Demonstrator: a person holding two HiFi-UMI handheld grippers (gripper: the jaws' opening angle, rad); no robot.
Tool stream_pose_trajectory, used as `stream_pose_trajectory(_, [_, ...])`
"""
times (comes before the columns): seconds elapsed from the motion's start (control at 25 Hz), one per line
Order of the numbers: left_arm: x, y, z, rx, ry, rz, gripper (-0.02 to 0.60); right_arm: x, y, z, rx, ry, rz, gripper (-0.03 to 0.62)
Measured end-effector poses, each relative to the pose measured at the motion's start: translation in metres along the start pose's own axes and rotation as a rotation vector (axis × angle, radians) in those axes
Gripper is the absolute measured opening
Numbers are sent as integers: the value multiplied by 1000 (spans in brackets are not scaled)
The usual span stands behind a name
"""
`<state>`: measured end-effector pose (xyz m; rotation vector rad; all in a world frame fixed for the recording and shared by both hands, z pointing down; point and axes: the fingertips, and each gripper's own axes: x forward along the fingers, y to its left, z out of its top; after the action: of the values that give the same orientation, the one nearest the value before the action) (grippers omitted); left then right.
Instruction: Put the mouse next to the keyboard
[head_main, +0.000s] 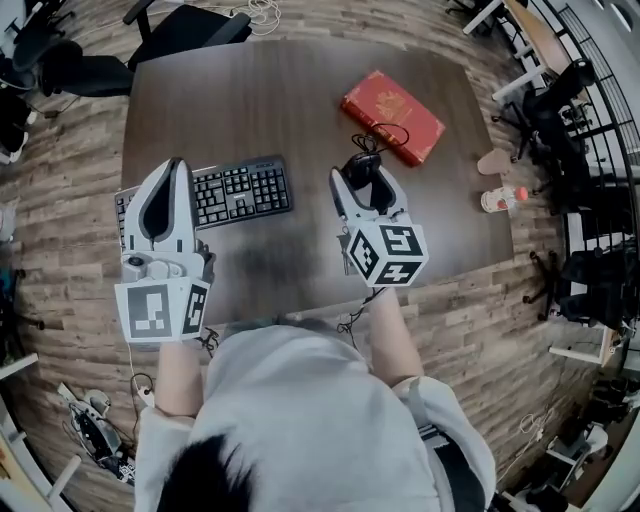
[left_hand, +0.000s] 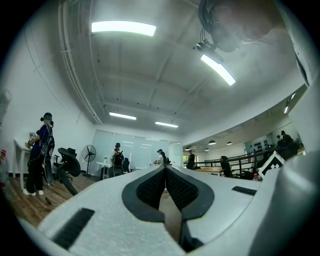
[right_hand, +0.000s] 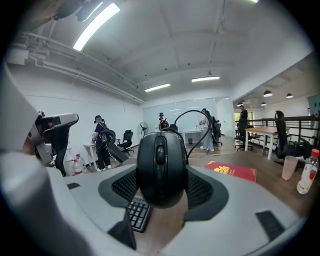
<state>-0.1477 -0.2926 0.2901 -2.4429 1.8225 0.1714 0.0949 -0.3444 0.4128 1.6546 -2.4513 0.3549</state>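
- Got the left gripper (head_main: 178, 165) over the left end of the keyboard (head_main: 240, 192), hiding some of the keys in the head view.
- Checked the left gripper view: fingers (left_hand: 150, 187) pressed together at the tips, nothing caught between them.
- Black keyboard, lying flat and a bit skewed on the front-left part of the dark wooden table (head_main: 300, 90).
- Then a bare strip of table before the right gripper (head_main: 362, 178), so clearly apart from the keyboard.
- Right gripper pinching the black mouse (right_hand: 161, 167) by its sides, pads (right_hand: 125, 185) snug on both flanks, scroll wheel up.
- So: mouse in the right jaws, off to the keyboard's right, close to the near corner of the red book (head_main: 393, 115).
- Can't tell if the mouse's underside touches the table.
- Thin black cable (head_main: 385, 135) looping from the mouse over toward the book.
- Far right, by the table's edge: a small bottle (head_main: 503, 198) with a red cap.
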Motion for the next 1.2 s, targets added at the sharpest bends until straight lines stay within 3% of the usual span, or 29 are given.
stream_pose_trajectory(0.76, [54,32,-54,-54,98,-40,9,69,-25,-118,93,362,-79,247])
stream_pose_trajectory(1.2, [63,48,-71,-66,129,-40,9,97,-19,-154,111,473,-79,247])
